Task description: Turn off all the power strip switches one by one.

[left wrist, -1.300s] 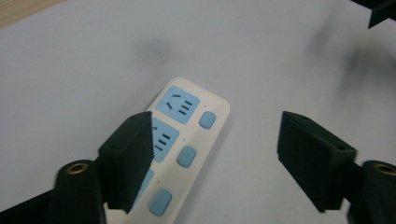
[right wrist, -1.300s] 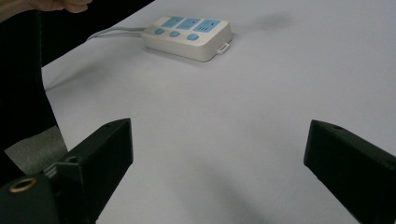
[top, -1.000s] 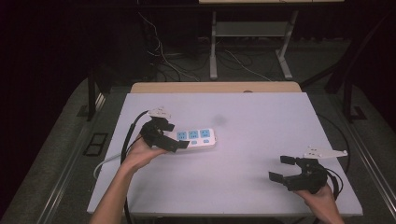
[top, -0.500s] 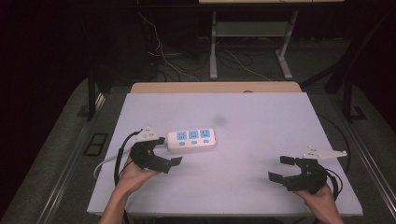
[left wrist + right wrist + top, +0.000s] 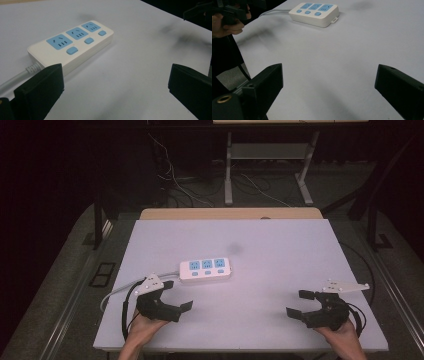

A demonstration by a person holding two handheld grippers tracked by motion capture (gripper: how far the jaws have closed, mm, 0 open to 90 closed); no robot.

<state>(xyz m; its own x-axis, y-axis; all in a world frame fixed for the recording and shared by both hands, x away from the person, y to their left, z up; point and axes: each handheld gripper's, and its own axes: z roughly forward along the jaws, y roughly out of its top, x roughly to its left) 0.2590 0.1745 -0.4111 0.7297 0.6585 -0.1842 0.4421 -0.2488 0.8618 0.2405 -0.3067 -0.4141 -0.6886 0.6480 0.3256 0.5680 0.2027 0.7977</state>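
Nearest me, lower left of the high view: my left black two-jaw gripper (image 5: 181,311), jaws spread wide apart with nothing between them, held by a hand (image 5: 145,326) at the near edge of the pale lavender-white rectangular table (image 5: 280,255). Lower right of the same view: my right black two-jaw gripper (image 5: 301,303), jaws likewise wide apart and empty, grey three-cornered plate on top, held low over the table's near right corner. Middle distance, left of the frame's centre: one white plastic three-outlet power strip with light blue socket faces and blue buttons (image 5: 205,269), lying flat on the table, just beyond the left gripper and apart from it; its grey cable (image 5: 114,293) runs off toward the table's left edge. Farther off, upper centre of the frame: a tan wooden strip (image 5: 230,213) along the table's back edge, then dark floor with loose cables (image 5: 260,187) and a metal table frame (image 5: 265,155).
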